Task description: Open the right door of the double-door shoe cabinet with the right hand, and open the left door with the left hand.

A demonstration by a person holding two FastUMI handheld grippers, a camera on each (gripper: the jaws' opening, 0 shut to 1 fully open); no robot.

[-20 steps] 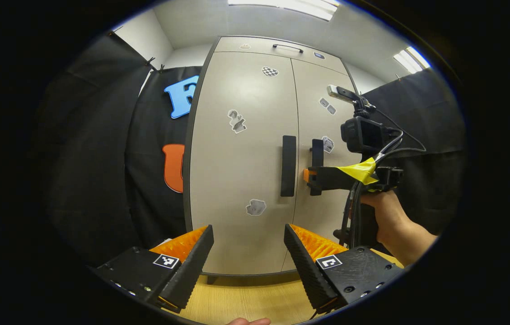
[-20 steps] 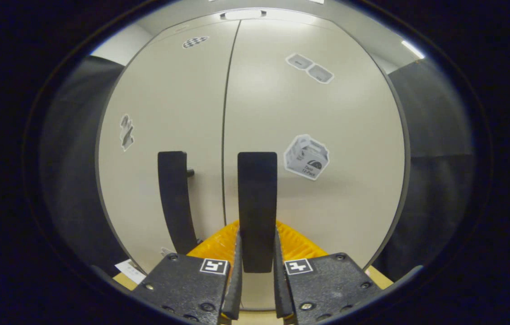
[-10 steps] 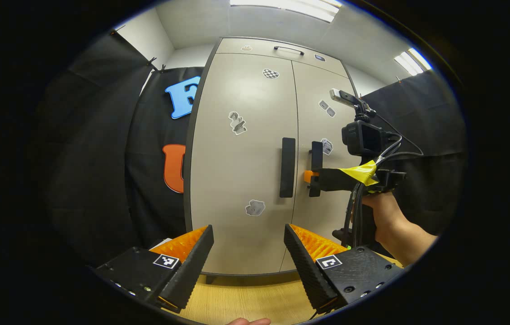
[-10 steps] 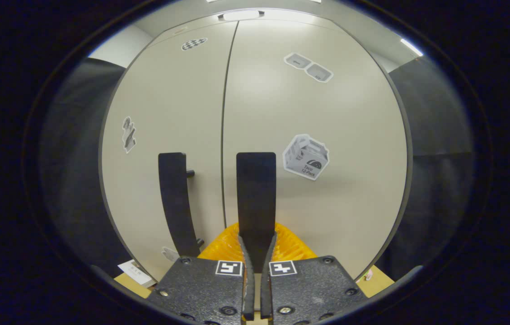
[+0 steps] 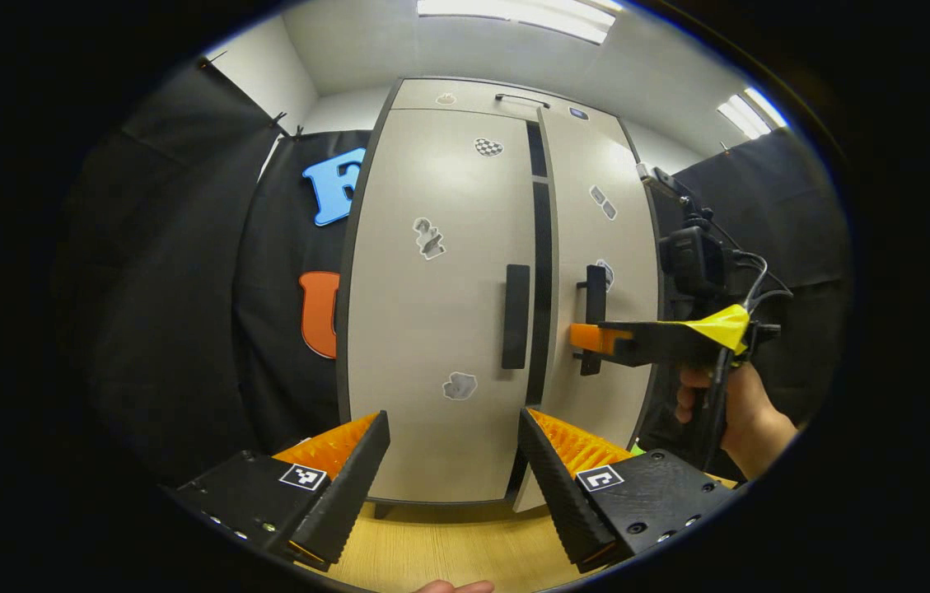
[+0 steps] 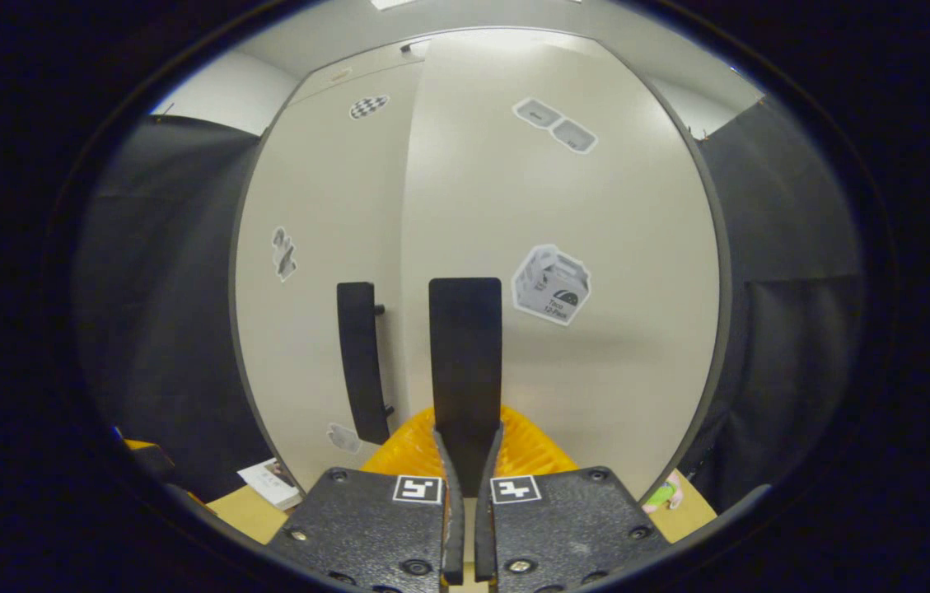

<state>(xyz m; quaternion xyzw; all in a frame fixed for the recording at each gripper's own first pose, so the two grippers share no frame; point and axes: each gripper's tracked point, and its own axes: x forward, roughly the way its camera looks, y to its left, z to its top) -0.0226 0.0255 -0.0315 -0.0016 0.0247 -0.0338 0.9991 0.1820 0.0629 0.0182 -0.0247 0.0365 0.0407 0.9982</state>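
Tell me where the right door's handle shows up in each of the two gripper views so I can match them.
Left gripper view: the right door's handle stands right of centre, with the right gripper reaching in from the right.
Right gripper view: the same handle stands upright at centre, clamped between that gripper's fingers.
Shared landmark: the left door's handle, just left of it in both.
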